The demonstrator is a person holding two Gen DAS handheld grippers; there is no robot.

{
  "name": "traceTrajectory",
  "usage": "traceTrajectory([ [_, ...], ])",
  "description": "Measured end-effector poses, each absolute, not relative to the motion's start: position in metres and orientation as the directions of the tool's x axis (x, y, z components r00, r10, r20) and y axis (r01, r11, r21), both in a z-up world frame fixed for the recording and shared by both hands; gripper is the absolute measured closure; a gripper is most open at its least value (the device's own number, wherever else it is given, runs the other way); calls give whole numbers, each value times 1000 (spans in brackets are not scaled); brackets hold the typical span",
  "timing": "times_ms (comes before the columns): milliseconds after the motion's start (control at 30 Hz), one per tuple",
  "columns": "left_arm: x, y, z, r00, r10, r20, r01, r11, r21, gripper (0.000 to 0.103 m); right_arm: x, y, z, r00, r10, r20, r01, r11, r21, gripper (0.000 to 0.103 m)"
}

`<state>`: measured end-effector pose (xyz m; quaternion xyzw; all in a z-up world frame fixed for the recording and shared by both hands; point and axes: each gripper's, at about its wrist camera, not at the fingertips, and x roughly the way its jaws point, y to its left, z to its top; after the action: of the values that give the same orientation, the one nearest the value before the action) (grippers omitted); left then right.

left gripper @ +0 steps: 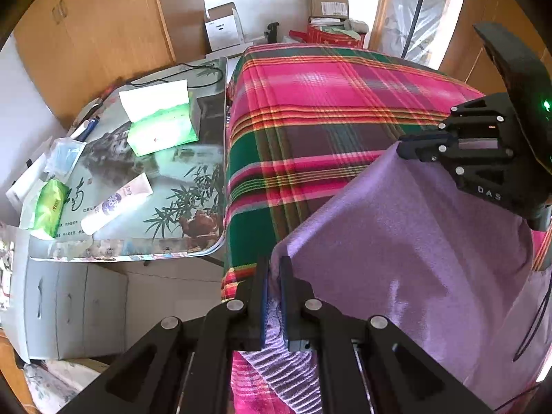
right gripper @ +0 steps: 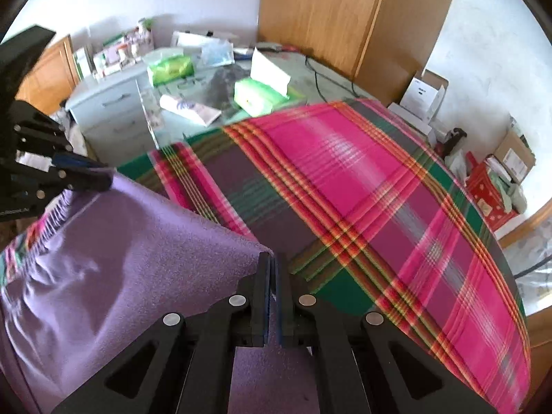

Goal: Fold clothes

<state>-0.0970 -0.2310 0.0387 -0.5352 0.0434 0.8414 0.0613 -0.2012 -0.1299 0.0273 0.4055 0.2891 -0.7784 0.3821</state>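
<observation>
In the left wrist view, the left gripper (left gripper: 272, 296) has its black fingers (left gripper: 257, 296) pressed together on one corner of a soft purple fleece garment (left gripper: 396, 241), and the ribbed hem of this garment hangs down between the gripper arms. The right gripper (left gripper: 410, 148) is seen at the right side, pinching the other upper corner, so the cloth is stretched between the two and lifted over a bed covered with a pink, green and orange plaid blanket (left gripper: 327, 103). A glass-topped table (left gripper: 203, 238) with a green tissue pack (left gripper: 162, 131) stands just beside the bed. In the right wrist view, the right gripper (right gripper: 272, 293) also holds the purple edge tightly, with almost no gap between its fingers, and the left gripper (right gripper: 86, 172) holds the far corner at the left. The step in hand seems to be spreading the garment in the air before laying it flat. The next move probably needs both corners lowered together onto the blanket, keeping the edge taut. The held edge runs from one gripper to the other, and the long axis of the garment hangs downward from it, toward the person.
</observation>
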Motion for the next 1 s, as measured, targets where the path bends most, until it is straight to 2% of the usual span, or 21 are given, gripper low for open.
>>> traceTrajectory([
  [200,-96,-235,37,-421,65,-905,-121,-993,-16,94,-201,-133,24,-397,-319,-861,816,-552,-172,99],
  [500,-58,-263,73,-437,111,-892,-27,-994,-110,85,-188,-112,63,-445,-332,-832,779,-602,-176,87],
  [700,-7,-273,92,-434,173,-884,-18,-983,-184,85,-166,-79,98,-407,-388,-827,752,-657,-62,86],
  [800,18,-277,91,-394,210,-895,-4,-974,-227,83,-145,-66,113,-400,-404,-823,762,-646,-53,86],
  [933,47,-265,77,-356,264,-897,-7,-960,-280,70,-115,-40,134,-375,-447,-813,764,-646,3,83],
  [1000,55,-253,66,-320,267,-909,-29,-962,-273,70,-103,-26,134,-369,-451,-813,749,-662,27,80],
])
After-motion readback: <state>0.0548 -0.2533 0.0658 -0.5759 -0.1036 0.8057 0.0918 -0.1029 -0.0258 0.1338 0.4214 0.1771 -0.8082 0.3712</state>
